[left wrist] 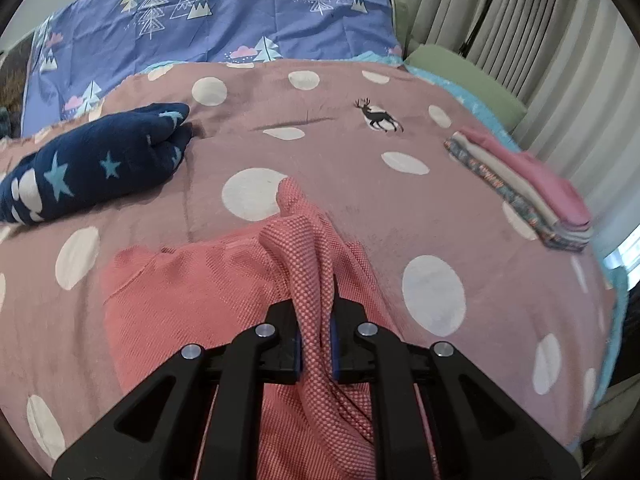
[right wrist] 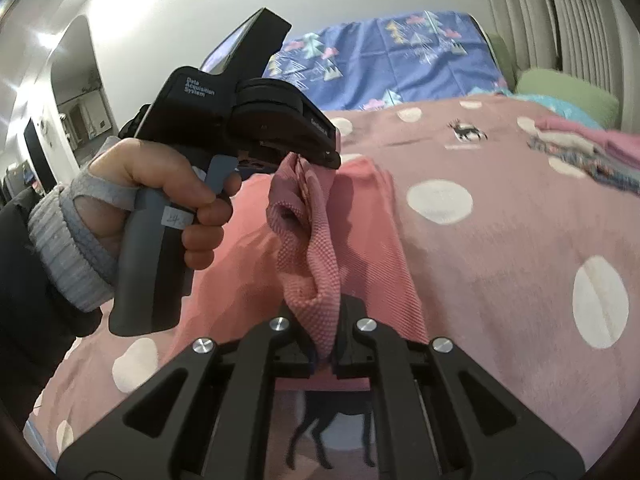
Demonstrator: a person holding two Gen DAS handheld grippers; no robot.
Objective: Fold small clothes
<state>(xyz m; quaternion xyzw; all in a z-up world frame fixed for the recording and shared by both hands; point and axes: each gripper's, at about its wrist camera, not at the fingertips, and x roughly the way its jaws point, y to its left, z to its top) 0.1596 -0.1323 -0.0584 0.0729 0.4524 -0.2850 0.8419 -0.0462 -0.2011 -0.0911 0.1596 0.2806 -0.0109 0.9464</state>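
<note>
Pink garment (left wrist: 192, 292) lies partly spread on the dotted bedspread (left wrist: 360, 200), with two bunched corners lifted off it — one in each gripper. Beyond it sit the navy star-print bundle (left wrist: 92, 164) at the far left and a stack of folded clothes (left wrist: 524, 192) at the far right, both well apart from the garment.

The left gripper (left wrist: 316, 344) has its jaws nearly closed on a thick gather of the knit. The right gripper (right wrist: 328, 354) is pinched tight on the other corner, and its view shows the person's left hand (right wrist: 160, 196) on the other handle, just beside it.

What could go wrong: both holds are on rolled, doubled cloth rather than a flat edge, so a layer may slide out mid-fold and leave the hem crooked. With the two grippers so close together, the fabric between them hangs slack and may crease.

Open bedspread lies ahead toward the deer print (left wrist: 378, 116), and the bed's right edge (left wrist: 612, 292) is near the stack.
</note>
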